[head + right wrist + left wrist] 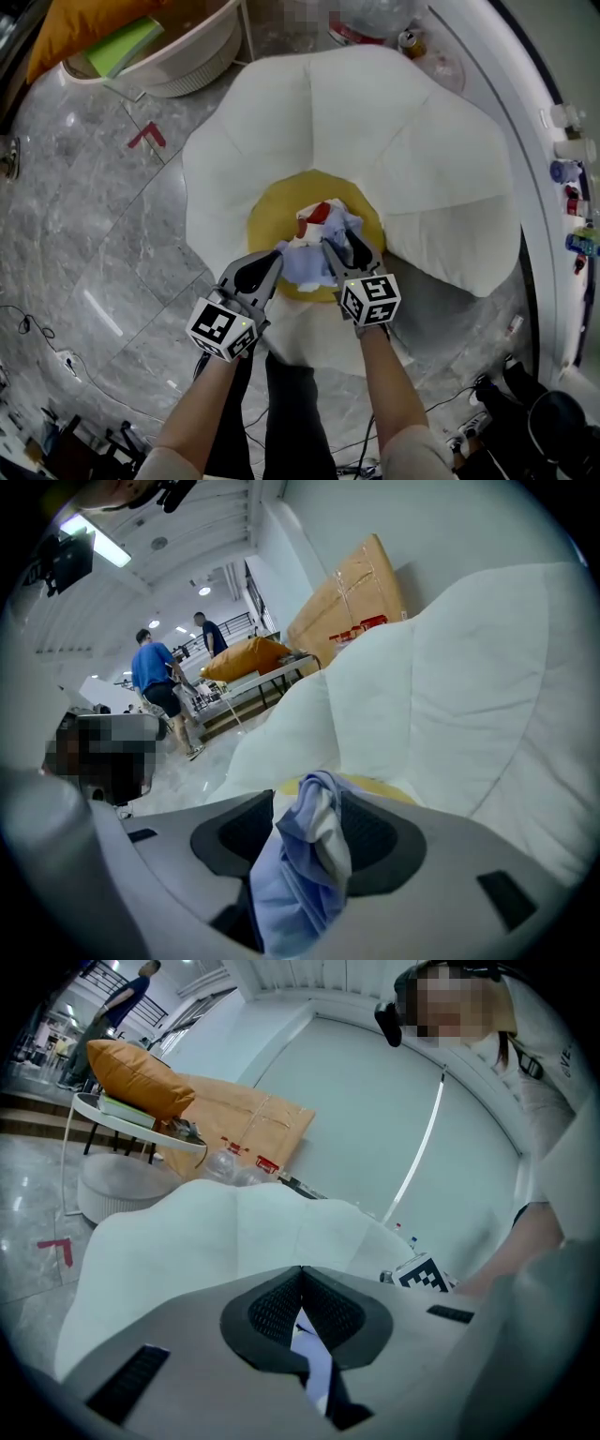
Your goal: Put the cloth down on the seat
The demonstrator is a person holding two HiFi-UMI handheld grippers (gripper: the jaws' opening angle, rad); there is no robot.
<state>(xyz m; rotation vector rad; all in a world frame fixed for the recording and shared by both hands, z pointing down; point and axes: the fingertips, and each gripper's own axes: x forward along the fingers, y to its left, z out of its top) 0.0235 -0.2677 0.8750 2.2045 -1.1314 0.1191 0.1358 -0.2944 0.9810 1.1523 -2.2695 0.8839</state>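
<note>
Though crumpled into a heap, the cloth (pixel 314 246) shows pale blue with white and red patches, lying on the yellow centre (pixel 272 211) of the white petal-shaped seat (pixel 375 122). Both bare forearms reach down side by side. The left claw (pixel 277 253) pinches the cloth's edge. The right claw (pixel 345 248) stands wide, with cloth loose between its jaws. Grey marble floor (pixel 112 234) surrounds the seat.

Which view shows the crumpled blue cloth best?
Head view: the crumpled blue, white and red cloth shows nearly whole on the round yellow seat. Left gripper view shows a sliver in the shut left claw; right gripper view, one fold inside the open right claw.
</note>
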